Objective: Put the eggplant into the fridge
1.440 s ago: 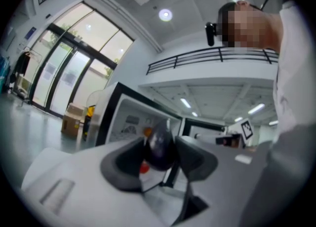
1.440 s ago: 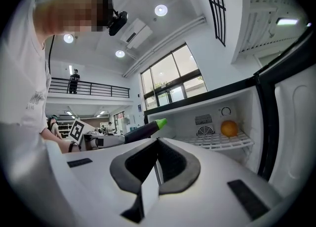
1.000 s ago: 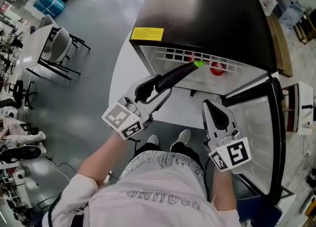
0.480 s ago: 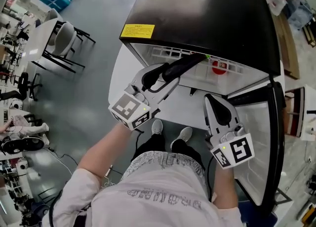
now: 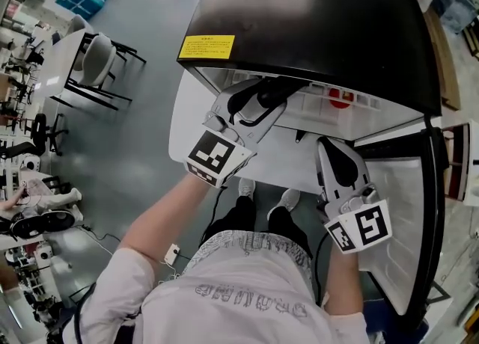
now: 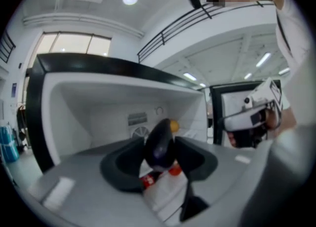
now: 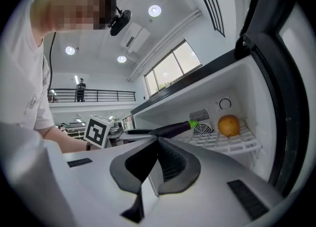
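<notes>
1. Head view: the left gripper (image 5: 256,105) has pushed closer to the fridge (image 5: 314,21) than a second ago. The eggplant (image 5: 284,87) then showed its green tip in front of the opening. It now runs under the fridge's black top edge with the tip hidden. I judge the insertion is under way, with setting down and release still to come. The right gripper (image 5: 334,157) hangs in front of the fridge, beside its open door (image 5: 428,208), much as before. The fridge stands on a white table (image 5: 181,134). Left of the fridge lie grey floor (image 5: 135,155) and white chairs (image 5: 93,62).

2. Left gripper view: its jaws pinch the eggplant (image 6: 160,144) by the thick end, pads pressing on both flanks, and the grip has not changed. Beyond it, inside the fridge, sits a round orange fruit (image 6: 174,125). A red item (image 6: 149,179) shows below the eggplant, and I cannot tell what it is.

3. Right gripper view: this claw's tips are pressed together with nothing between them. From here the eggplant (image 7: 170,130) reaches level into the fridge's opening. Its green stalk points inward toward the white wire shelf (image 7: 232,146), where the fruit (image 7: 228,125) rests. Away from the fridge, a railed balcony (image 7: 94,94) carries a standing person (image 7: 80,88), under ceiling lights and high windows.
</notes>
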Demonstrator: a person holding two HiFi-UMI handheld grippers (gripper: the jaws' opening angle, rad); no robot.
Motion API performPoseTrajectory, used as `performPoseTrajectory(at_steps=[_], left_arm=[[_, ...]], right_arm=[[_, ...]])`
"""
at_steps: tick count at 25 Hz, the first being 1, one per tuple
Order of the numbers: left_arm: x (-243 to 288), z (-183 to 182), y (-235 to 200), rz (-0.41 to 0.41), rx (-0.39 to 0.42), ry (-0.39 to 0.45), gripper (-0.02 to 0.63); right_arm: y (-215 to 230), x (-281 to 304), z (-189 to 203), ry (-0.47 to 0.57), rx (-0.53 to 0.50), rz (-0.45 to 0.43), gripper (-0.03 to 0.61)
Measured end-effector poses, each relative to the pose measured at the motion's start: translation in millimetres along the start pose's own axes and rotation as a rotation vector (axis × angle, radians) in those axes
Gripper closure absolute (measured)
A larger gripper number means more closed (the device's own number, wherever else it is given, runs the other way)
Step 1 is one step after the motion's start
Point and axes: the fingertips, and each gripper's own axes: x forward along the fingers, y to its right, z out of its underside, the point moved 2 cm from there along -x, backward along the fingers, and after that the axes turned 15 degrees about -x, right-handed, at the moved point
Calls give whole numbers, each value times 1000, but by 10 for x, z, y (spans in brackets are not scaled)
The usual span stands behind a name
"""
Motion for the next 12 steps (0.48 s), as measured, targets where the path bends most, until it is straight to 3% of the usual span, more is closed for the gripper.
performPoseTrajectory(at_steps=[12], left_arm=[[250,-15,-91,-41,64,-29,415]], right_arm=[[28,147,179,-3,24,5,575]])
